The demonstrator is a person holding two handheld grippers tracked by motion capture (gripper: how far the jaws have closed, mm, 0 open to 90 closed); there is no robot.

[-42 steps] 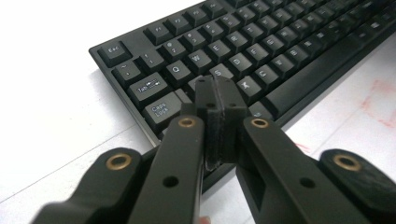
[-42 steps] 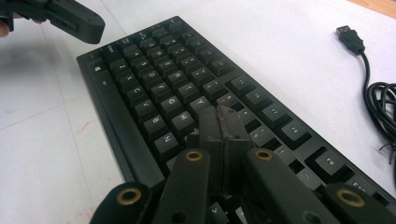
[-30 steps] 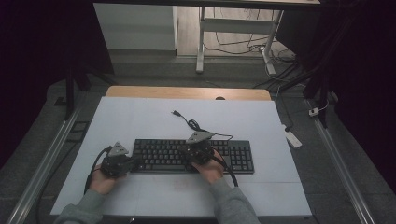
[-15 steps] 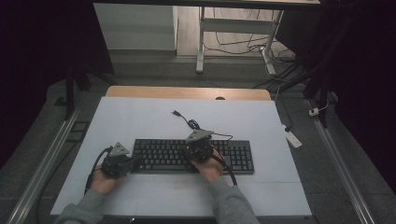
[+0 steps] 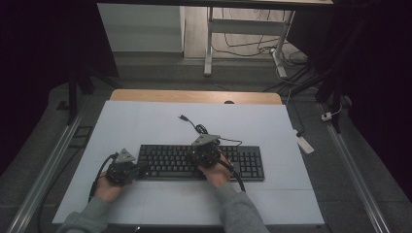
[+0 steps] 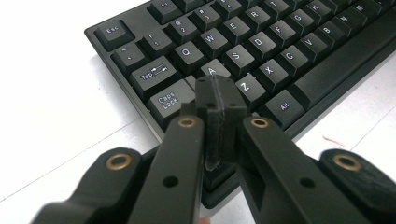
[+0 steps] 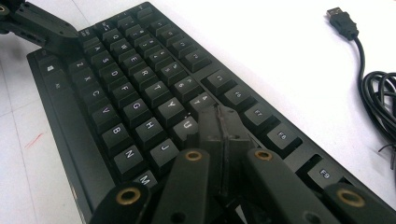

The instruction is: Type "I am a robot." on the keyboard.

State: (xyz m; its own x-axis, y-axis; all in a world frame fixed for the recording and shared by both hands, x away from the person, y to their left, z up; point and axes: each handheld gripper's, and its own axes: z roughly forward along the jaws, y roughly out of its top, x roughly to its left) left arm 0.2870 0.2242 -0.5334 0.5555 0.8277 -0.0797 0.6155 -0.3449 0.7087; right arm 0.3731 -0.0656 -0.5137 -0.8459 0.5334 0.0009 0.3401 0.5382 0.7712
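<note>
Black keyboard (image 5: 201, 162) on white counter (image 5: 145, 126); closed, empty left claw (image 6: 219, 100) over its A key, closed, empty right claw (image 7: 223, 122) near U.

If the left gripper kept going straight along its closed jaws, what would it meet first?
Most likely the keyboard: the left gripper, jaws shut, points down at the A key beside Caps Lock. Whether it already touches is unclear.

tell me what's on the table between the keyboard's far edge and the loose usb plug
Bare white table apart from the keyboard's own black cable, coiled there and running to the USB plug; the high view shows it beyond the keyboard.
</note>
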